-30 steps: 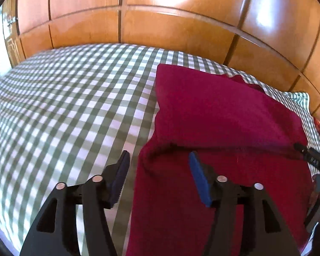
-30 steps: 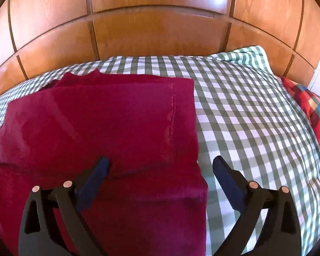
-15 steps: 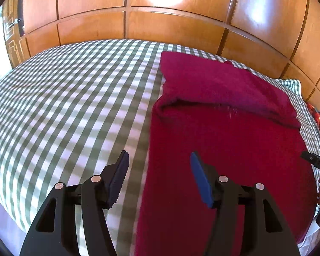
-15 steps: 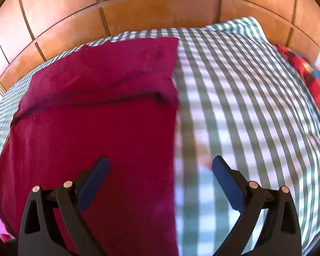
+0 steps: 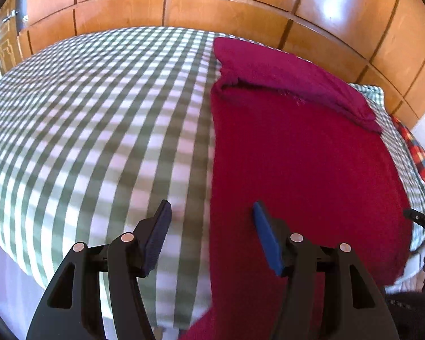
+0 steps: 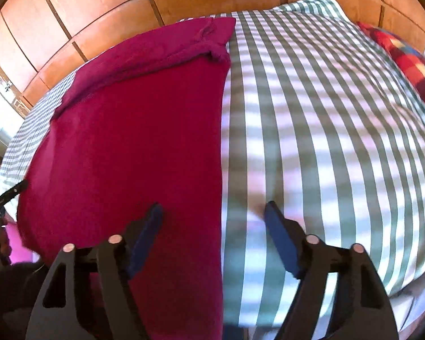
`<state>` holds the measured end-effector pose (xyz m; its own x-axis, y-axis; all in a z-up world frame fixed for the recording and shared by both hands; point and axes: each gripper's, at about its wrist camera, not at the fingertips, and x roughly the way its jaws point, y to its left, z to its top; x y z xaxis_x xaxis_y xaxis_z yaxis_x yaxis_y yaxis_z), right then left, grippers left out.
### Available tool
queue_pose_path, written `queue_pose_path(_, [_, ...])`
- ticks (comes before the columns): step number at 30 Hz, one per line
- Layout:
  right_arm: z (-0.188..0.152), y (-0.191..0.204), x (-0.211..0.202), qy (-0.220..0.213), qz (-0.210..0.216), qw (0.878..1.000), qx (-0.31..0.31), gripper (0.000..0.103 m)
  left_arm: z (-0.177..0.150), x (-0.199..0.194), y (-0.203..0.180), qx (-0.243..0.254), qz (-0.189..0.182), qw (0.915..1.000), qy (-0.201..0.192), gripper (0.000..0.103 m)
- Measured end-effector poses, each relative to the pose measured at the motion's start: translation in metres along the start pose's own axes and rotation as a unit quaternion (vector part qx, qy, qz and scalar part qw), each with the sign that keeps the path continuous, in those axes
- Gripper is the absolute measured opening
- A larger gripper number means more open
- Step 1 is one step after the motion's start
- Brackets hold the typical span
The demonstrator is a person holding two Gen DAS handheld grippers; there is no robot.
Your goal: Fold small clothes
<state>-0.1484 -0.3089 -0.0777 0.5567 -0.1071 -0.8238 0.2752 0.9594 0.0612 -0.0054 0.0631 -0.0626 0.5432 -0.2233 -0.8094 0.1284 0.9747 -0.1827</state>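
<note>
A dark red garment (image 5: 297, 155) lies flat on the green checked bedcover (image 5: 99, 119), its far end folded over. The left gripper (image 5: 211, 226) hangs above its left edge, fingers apart and empty. The right gripper (image 6: 212, 226) straddles its right edge, jaws just closing but apart, not gripping the cloth.

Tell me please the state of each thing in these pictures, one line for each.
Red cloth: spread flat on the bed, far end folded over.
Checked bedsheet: smooth, partly covered by the cloth.
Left gripper: open, holds nothing, astride the cloth's left edge.
Right gripper: open, jaws have just been closing, nothing gripped, astride the cloth's right edge.
Plaid pillow: lies at the bed's right side.
</note>
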Motion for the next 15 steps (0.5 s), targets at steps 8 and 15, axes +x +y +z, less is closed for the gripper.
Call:
queue_pose_path(8, [-0.038, 0.007, -0.010, 0.059, 0.036, 0.997, -0.017, 0.046, -0.036, -0.013, -0.012, 0.025, -0.046, 0.9982, 0.028, 0.059])
queue_pose_path(15, [-0.060, 0.015, -0.001, 0.083, 0.048, 0.995, -0.017, 0.021, -0.051, -0.012, -0.012, 0.026, -0.094, 0.9935, 0.058, 0.018])
